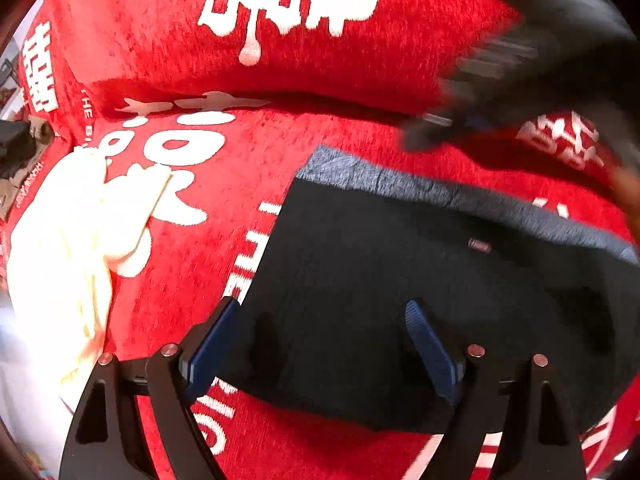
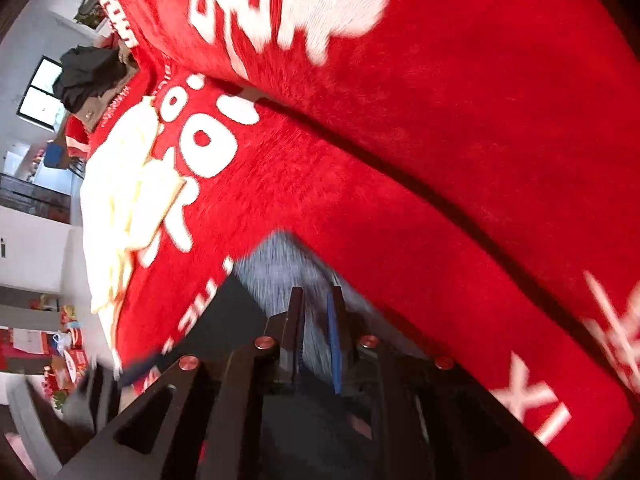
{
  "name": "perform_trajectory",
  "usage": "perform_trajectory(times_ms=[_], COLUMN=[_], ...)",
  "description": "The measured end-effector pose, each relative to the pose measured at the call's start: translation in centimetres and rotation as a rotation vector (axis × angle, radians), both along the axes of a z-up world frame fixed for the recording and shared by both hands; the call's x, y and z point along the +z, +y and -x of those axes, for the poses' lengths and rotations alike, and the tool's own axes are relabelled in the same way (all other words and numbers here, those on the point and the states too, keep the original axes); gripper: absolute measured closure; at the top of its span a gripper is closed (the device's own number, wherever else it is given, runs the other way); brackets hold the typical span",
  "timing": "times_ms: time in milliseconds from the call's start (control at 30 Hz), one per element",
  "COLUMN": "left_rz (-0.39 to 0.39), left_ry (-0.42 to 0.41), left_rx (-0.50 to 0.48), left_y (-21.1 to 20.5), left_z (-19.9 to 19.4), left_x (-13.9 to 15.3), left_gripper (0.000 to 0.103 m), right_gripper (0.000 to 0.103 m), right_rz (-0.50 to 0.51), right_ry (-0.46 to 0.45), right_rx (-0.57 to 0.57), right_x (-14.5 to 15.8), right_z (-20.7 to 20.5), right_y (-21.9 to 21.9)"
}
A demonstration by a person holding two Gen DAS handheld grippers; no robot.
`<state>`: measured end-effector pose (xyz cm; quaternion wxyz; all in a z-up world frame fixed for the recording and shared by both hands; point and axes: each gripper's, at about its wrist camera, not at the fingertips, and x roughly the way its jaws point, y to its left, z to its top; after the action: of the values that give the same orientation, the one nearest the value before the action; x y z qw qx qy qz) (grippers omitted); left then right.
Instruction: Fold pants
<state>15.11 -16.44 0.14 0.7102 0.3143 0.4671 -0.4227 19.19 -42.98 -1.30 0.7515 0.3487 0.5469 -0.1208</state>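
pants (image 1: 400, 300) lie part-folded on red blanket (image 1: 320, 152) | left gripper (image 1: 324, 312) fingers spread wide over the dark cloth, gripping nothing | right gripper (image 2: 318, 300) pinched on the pants' grey edge (image 2: 280, 268) | advice: carry edge across low, align hems before release

Left of my dark folded pants (image 1: 400, 280), bare red plush cover with white lettering (image 1: 320, 140) leaves passing room; farther left a crumpled cream cloth (image 1: 72, 240) blocks, and the red backrest cushion (image 1: 340, 60) walls the far side.
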Motion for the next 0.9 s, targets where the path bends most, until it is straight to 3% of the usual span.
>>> perform_trajectory(times_ms=[67, 133, 200, 467, 567, 733, 900], left_rz=[-0.036, -0.087, -0.087, -0.24, -0.244, -0.256, -0.267], left_ry=[0.016, 0.03, 0.039, -0.072, -0.032, -0.035, -0.022], left_rx=[0.018, 0.026, 0.024, -0.059, -0.088, -0.16, -0.242], left_y=[-0.6, -0.9, -0.7, -1.7, -2.4, -3.7, -5.5], left_z=[-0.4, -0.4, -0.1, 5.1, 7.8, 14.1, 21.0], left_x=[-0.8, -2.1, -2.3, -1.4, -0.7, 1.0, 1.7], left_gripper=[0.017, 0.017, 0.017, 0.017, 0.017, 0.017, 0.017], right_gripper=[0.084, 0.057, 0.044, 0.042, 0.042, 0.035, 0.035], right_rz=[-0.045, -0.052, -0.064, -0.202, -0.222, -0.233, -0.247], right_ry=[-0.013, 0.013, 0.046, 0.085, 0.089, 0.054, 0.033], right_rx=[-0.035, -0.093, -0.175, -0.492, -0.567, -0.659, -0.726], right_x=[1.0, 1.5, 1.4, -0.5, -0.4, 0.6, 1.0], right_z=[3.3, 7.2, 12.0, 27.8, 32.1, 38.3, 43.7], right_y=[0.3, 1.1, 2.2, 6.3, 7.4, 8.5, 8.9])
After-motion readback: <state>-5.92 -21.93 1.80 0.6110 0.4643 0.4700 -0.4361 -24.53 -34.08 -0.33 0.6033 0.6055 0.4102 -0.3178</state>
